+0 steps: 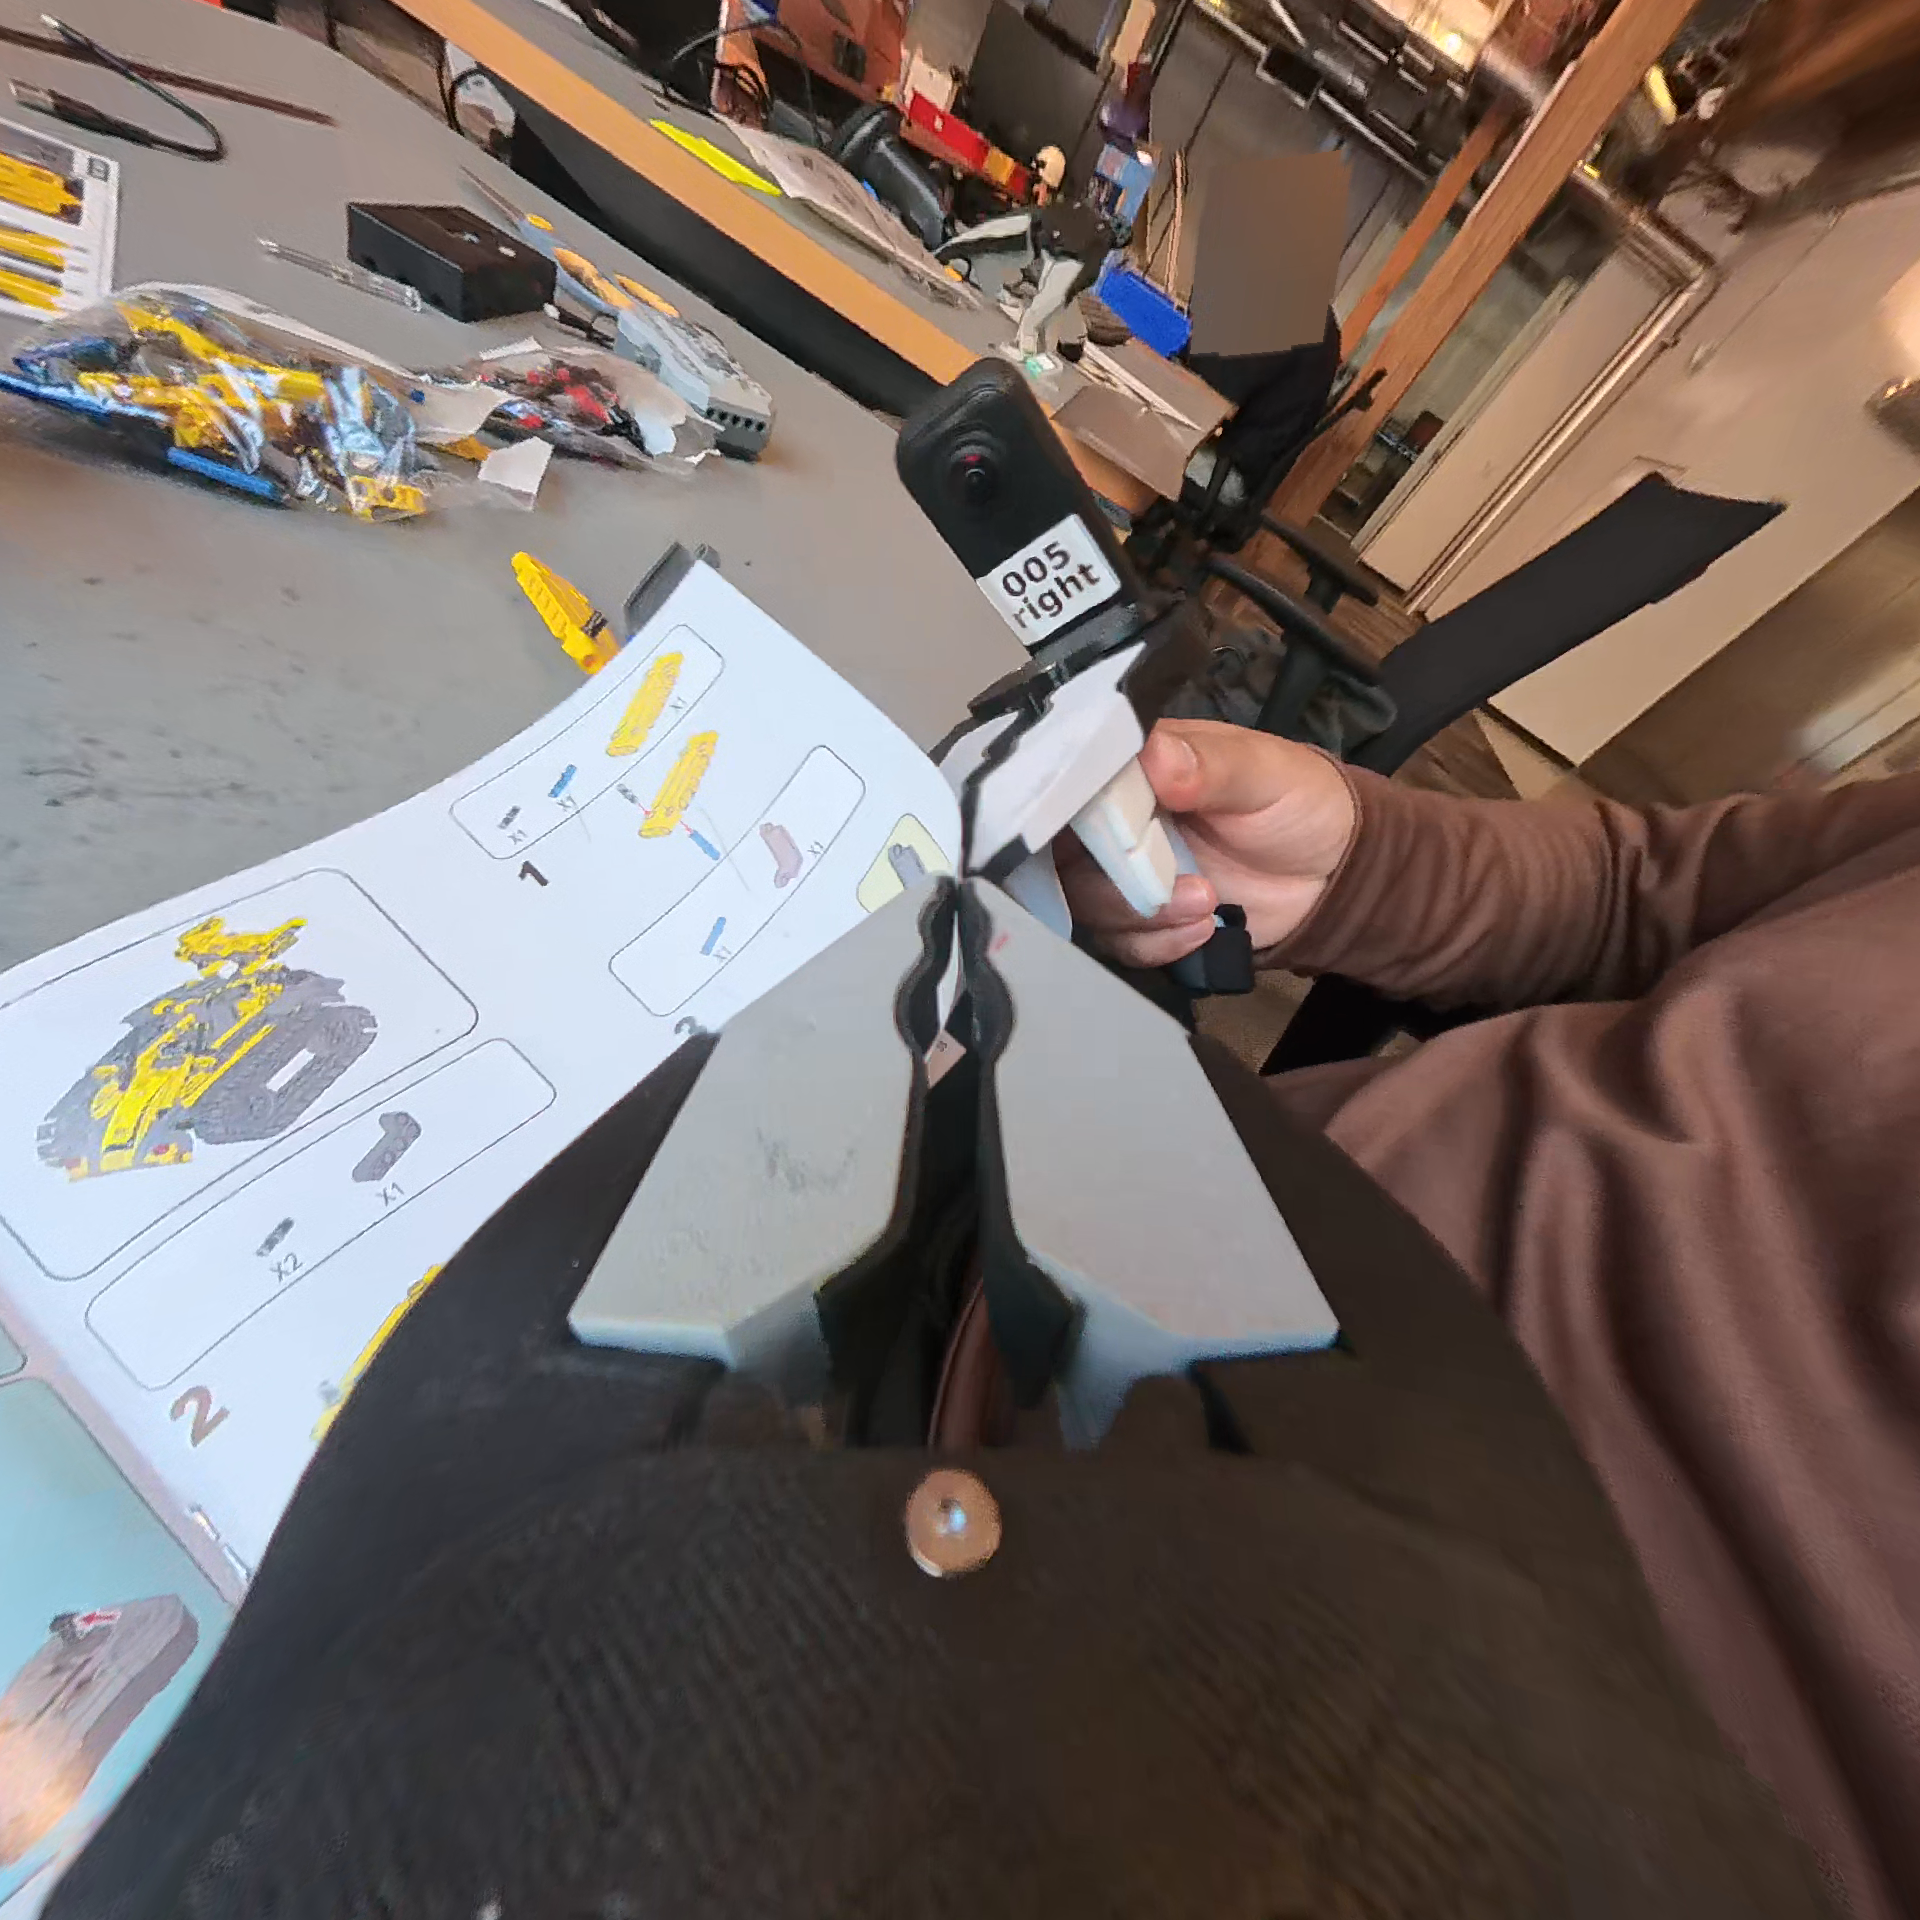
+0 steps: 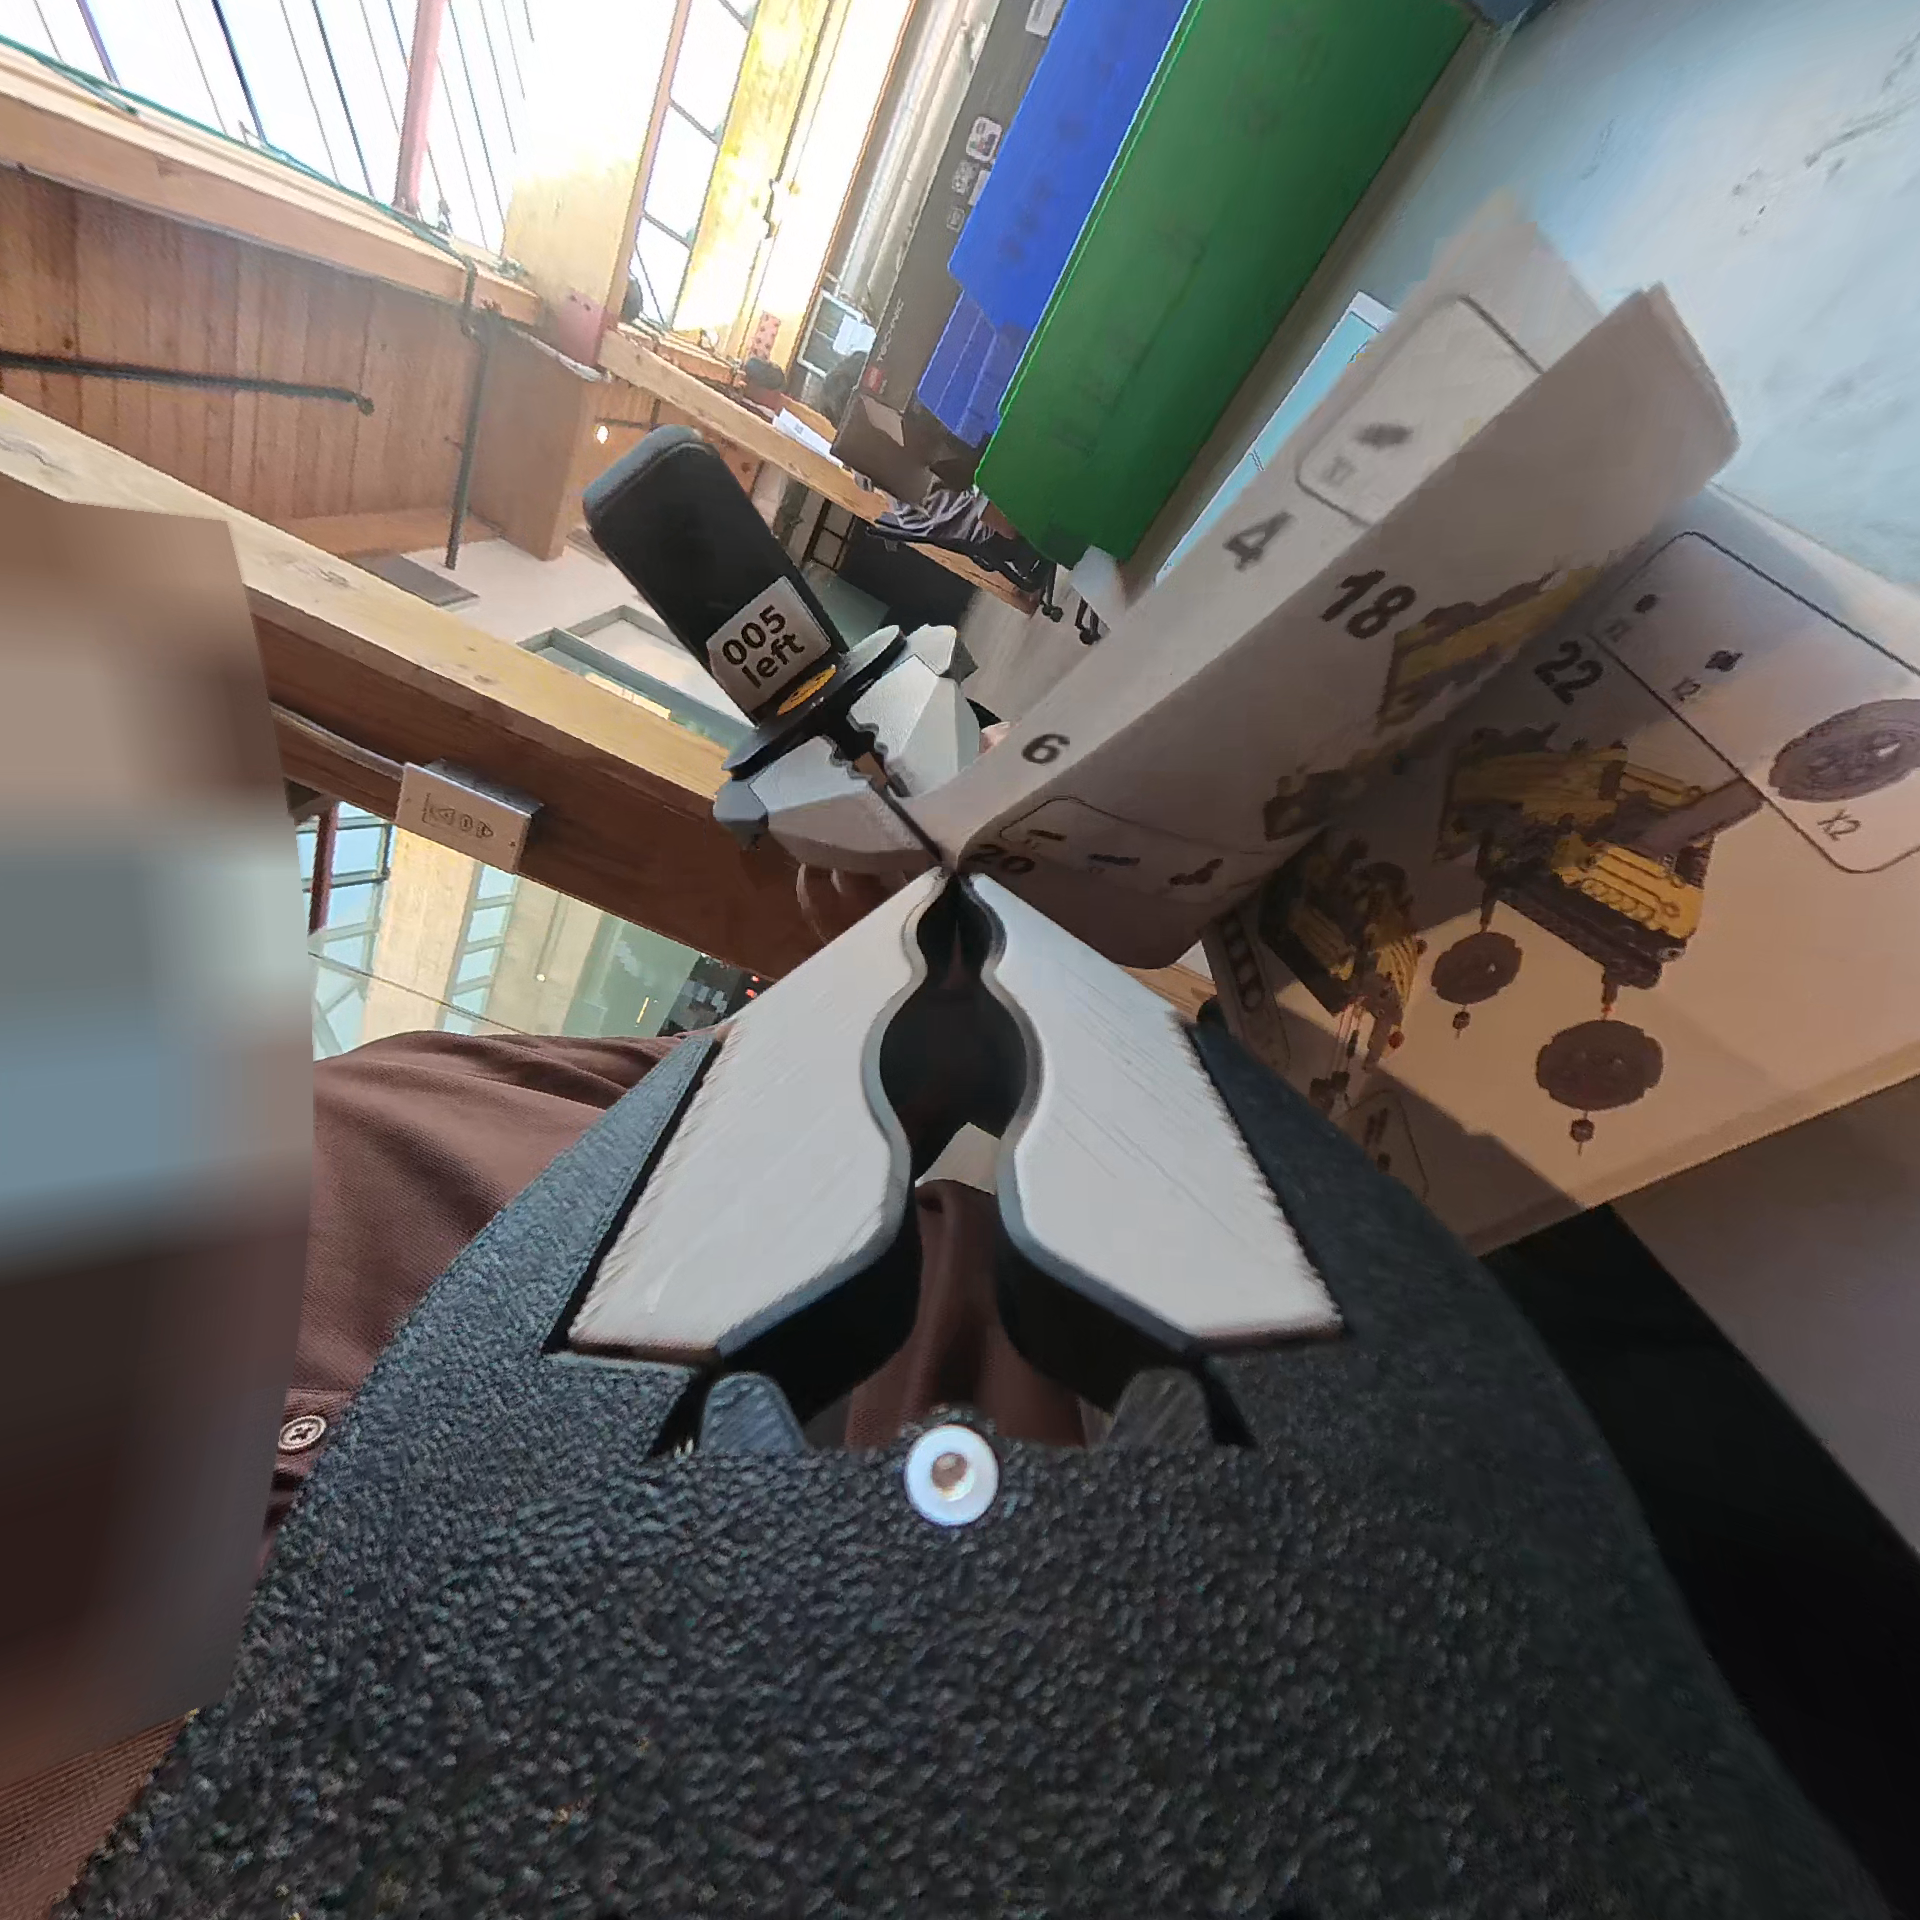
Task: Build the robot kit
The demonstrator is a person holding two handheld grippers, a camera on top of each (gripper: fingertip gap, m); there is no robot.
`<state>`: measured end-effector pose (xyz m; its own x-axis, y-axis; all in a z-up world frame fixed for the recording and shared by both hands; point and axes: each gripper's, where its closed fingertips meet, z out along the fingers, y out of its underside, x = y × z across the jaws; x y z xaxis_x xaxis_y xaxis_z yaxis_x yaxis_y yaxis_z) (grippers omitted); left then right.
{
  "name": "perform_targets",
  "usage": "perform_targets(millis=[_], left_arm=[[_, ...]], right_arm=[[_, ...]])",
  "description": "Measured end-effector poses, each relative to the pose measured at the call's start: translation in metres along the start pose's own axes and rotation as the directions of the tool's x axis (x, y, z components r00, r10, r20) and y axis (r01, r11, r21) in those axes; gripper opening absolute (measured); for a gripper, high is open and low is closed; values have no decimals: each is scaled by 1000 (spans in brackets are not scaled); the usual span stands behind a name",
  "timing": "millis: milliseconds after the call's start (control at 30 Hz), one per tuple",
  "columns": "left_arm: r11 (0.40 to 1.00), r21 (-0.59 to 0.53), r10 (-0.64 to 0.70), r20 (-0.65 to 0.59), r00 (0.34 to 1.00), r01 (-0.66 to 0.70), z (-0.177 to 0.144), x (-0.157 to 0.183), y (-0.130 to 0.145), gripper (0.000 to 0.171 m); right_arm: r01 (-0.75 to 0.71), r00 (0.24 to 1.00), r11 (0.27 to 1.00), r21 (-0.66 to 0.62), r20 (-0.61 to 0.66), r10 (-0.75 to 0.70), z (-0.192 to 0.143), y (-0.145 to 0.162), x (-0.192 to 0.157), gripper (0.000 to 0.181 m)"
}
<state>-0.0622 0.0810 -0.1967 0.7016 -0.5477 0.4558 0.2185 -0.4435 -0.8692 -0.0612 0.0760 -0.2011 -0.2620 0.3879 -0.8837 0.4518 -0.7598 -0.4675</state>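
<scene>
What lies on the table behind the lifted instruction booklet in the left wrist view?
Past the instruction booklet, a yellow beam piece and a dark part poke out on the table. The page covers their lower ends.

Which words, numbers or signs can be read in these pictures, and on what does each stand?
I copy no writing; these things bear it.
Booklet: large digits, small marks; legible.
White sticker on camera, left wrist view: legible.
Sticker on camera, right wrist view: legible.
Grey plate on beam: too small.
Leaflet at table's far end: blurred.
</scene>
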Motion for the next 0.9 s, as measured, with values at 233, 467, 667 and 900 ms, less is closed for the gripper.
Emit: perform_targets(millis=[233,467,667,900], left_arm=[[999,23,37,220,975,-44,-27,-33,-12,0],[991,106,-12,662,749,-78,-168,-110,-24,0],[987,163,-138,819,557,5,-247,-152,8,0],[995,46,-79,898,434,88,-263,-176,46,13]], right_arm=[[52,995,998,-20,-88,-53,-6,-2,12,0],[207,886,962,-177,-384,-261,-29,-9,63,0],[266,761,914,-306,-515,-394,-31,-36,88,3],[452,502,761,-465,-573,-648,-39,-58,70,12]])
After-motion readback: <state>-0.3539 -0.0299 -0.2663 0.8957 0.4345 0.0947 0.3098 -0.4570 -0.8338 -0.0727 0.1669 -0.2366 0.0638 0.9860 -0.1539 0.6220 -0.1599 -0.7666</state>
